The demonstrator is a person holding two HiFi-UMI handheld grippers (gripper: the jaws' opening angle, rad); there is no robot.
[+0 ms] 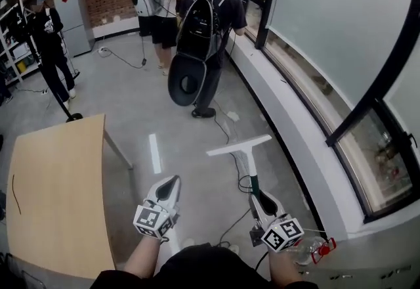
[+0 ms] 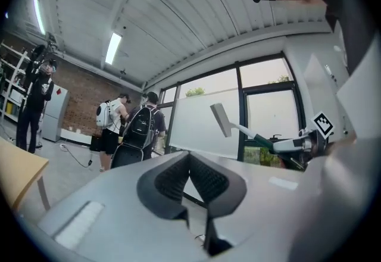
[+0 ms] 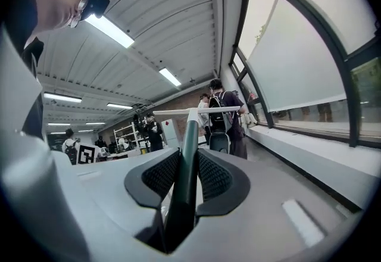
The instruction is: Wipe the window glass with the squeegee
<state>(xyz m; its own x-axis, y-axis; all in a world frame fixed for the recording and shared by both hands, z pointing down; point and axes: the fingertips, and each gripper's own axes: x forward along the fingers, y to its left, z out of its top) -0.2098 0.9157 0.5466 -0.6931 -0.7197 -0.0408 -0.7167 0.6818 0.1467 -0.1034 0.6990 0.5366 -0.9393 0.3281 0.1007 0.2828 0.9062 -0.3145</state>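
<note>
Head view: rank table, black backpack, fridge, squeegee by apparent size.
1. Table: clearly largest, and nearest.
2. Black backpack and fridge: look alike, both far off, so not ranked.
3. Squeegee: long but thin, covers least; held in the right claw.

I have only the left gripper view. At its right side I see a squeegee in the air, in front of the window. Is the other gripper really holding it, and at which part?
Observer: Yes. In the right gripper view the right gripper is shut on the squeegee, on its dark green handle.
Operator: From my view I cannot judge depth. Does the blade touch the window glass?
Observer: No. In the head view the blade hangs over the floor, on the room side of the white sill and apart from the window glass.
</note>
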